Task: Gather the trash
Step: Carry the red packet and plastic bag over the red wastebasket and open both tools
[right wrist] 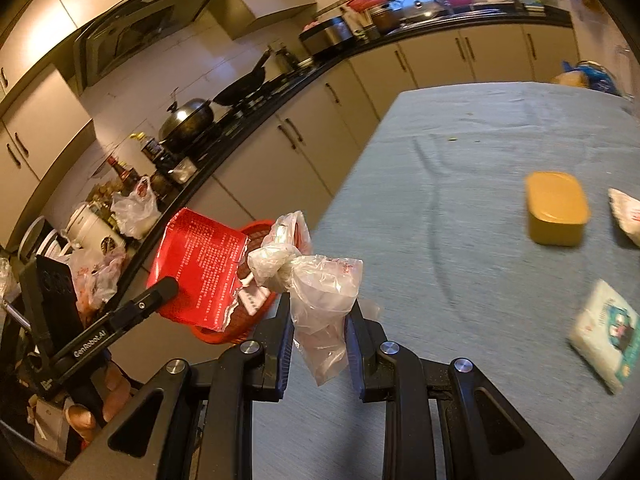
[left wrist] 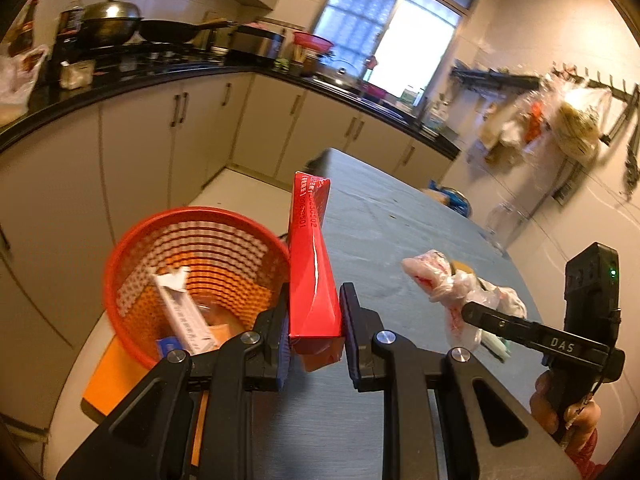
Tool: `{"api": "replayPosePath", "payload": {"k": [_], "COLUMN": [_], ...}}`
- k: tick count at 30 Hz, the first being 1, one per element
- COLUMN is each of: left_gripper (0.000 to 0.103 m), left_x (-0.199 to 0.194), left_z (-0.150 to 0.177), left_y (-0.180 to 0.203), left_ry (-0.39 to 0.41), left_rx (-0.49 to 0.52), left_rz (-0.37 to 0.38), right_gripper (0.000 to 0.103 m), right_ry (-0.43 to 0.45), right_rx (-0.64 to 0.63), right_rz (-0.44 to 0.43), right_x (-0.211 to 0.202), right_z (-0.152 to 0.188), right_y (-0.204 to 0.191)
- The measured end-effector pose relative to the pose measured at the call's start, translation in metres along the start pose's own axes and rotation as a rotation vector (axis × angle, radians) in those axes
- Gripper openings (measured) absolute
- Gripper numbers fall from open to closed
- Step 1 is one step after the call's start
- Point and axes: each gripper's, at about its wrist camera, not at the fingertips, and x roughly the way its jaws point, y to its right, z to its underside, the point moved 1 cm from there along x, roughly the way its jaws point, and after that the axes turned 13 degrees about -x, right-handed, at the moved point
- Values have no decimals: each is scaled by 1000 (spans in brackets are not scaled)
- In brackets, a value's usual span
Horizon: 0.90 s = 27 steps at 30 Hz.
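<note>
So both hands are loaded up here. The left hand-held gripper [left wrist: 314, 334] is pinching a flattened red cardboard carton [left wrist: 310, 264] by its bottom end, pads squeezed against both faces. The carton's long axis runs nearly straight up, top end pointing toward 12 o'clock with a slight lean to 11 in the left wrist view. Just beside it at 9 o'clock is the round red plastic mesh basket [left wrist: 132, 248], sitting off the table edge, with a white torn box [left wrist: 182, 312] and other scraps already inside.

The right hand-held gripper [right wrist: 320, 340] is clamped on a knotted clear plastic bag [right wrist: 320, 296]. The bag stands up out of the jaws, knot end twisted toward 10 o'clock, loose tail hanging down between the fingers. In the right wrist view the red carton shows at 9 o'clock of the bag, in front of the basket.

Lying on the grey-blue cloth-covered table [right wrist: 460, 160]: a yellow rounded tin [right wrist: 556, 208] at 2 o'clock, a white tissue pack [right wrist: 604, 336] at 3 o'clock, and a white crumpled wrapper [right wrist: 626, 212] at the right edge.
</note>
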Motion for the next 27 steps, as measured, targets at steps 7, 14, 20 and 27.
{"api": "replayPosePath", "payload": {"k": [7, 14, 20, 27], "left_gripper": [21, 21, 21, 21], "left_x": [-4, 1, 10, 19], "left_z": [-14, -19, -19, -14], "left_y": [-32, -51, -69, -81], "left_ry": [31, 46, 24, -1], "left_rx": [-50, -68, -90, -94], "left_rz": [-43, -89, -126, -160], "right_gripper": [26, 26, 26, 26], "right_ry": [-35, -62, -104, -129], "right_rx": [-22, -34, -7, -4], "right_rz": [-51, -92, -128, -130], "right_x": [33, 62, 92, 123], "right_z": [-16, -27, -32, -40], "right_y": [-27, -47, -55, -66]}}
